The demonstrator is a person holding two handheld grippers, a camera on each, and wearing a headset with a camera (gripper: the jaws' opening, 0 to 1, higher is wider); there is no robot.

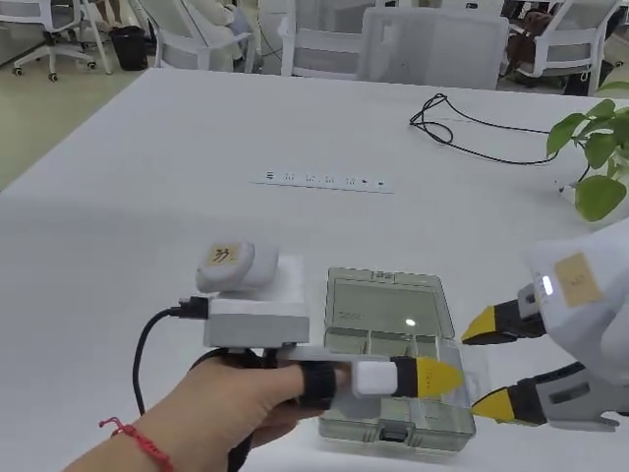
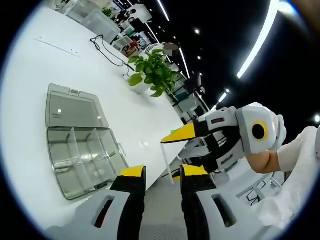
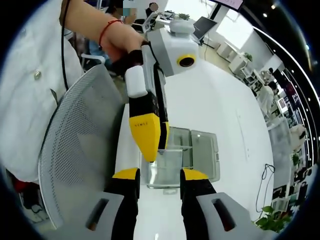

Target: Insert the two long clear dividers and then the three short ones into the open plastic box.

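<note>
The desk carries the open plastic box at its near edge. Above the box, your right gripper clamps a clear divider by its ends. Your left gripper straddles it, jaws apart, not touching.

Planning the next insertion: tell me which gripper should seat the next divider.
Right. The right gripper holds a clear divider between its jaws, close by the open box; the left gripper appears empty.
</note>
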